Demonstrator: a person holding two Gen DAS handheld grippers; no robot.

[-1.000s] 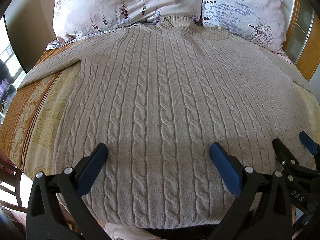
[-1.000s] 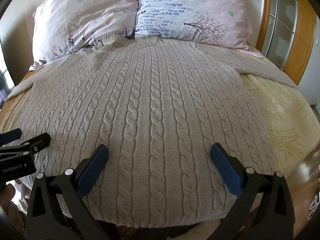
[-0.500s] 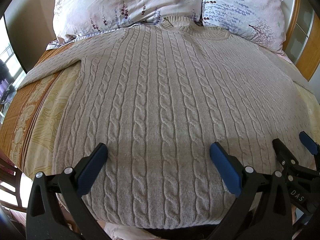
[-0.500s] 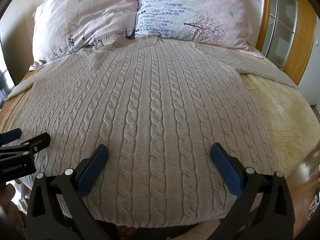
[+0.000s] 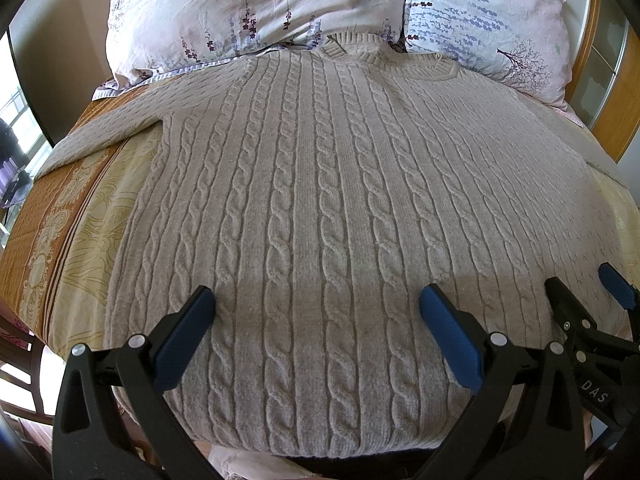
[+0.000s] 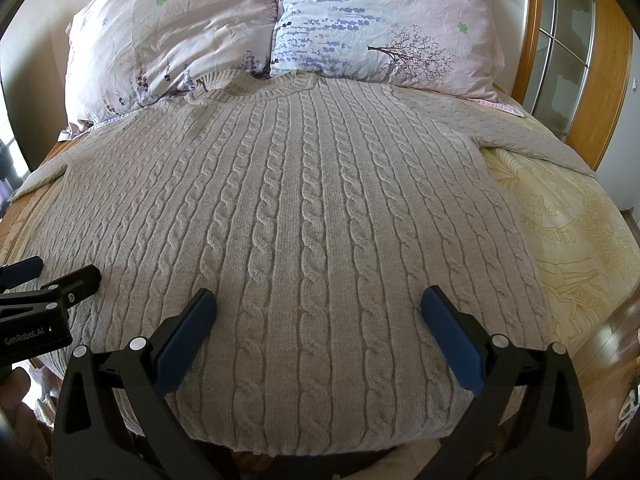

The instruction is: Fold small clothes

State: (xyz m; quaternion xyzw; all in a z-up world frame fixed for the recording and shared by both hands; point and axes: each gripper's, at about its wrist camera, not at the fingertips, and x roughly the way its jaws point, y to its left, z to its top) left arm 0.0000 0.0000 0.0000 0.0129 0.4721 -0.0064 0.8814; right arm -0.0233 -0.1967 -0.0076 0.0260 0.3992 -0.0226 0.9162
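Beige cable-knit wool sweater (image 5: pixel 320 200) lay flat, ready for folding; left gripper (image 5: pixel 316 320) and right gripper (image 6: pixel 318 320) hovered with jaws spread, empty.

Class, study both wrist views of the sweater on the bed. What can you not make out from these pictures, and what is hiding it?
- Sweater cuffs: both sleeves run out of sight, left wrist view past the bed's left side, right wrist view toward the right.
- Sweater hem: partly covered by the left tool and the right tool, both open.
- Lower part of the pillows: hidden behind the sweater's collar and shoulders.
- Bedspread under the sweater: covered.
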